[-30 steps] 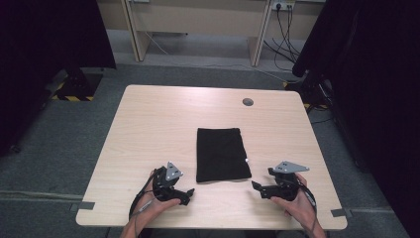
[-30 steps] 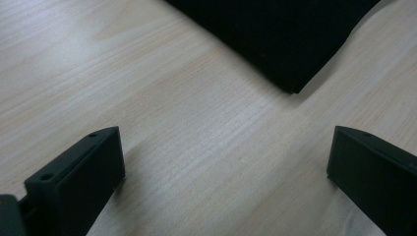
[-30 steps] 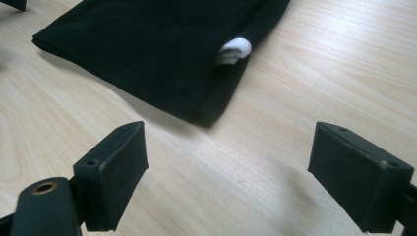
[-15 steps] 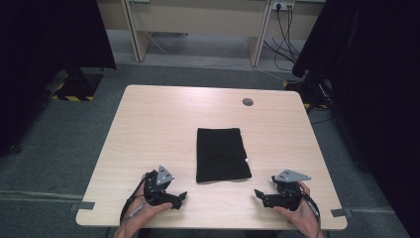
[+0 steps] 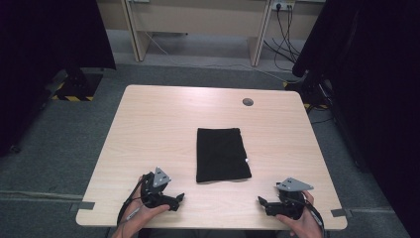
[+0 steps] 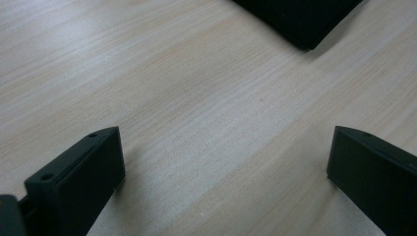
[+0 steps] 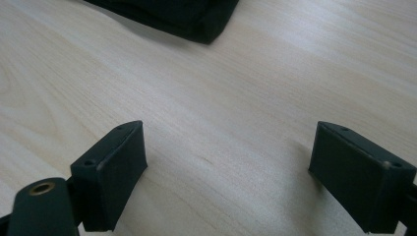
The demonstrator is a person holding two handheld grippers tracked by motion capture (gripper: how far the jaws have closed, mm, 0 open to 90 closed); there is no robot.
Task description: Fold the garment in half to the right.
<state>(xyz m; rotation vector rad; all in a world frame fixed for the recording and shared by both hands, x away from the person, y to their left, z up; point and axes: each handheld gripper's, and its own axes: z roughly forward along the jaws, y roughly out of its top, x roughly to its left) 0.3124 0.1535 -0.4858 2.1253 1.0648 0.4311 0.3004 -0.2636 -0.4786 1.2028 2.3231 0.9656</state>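
Both released, the left hand-held gripper and right hand-held gripper rest at the counter's six-o'clock edge, likely poised to reach toward twelve o'clock for the folded cloth at centre.

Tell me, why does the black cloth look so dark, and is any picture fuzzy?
High view: sharp, evenly lit, but the folded black cloth shows almost no detail. Left gripper view: the wood grain of the table is crisp, and the near jaws look a little soft. Right gripper view: a soft shadow lies under the cloth's edge, with mild glare on the wood.
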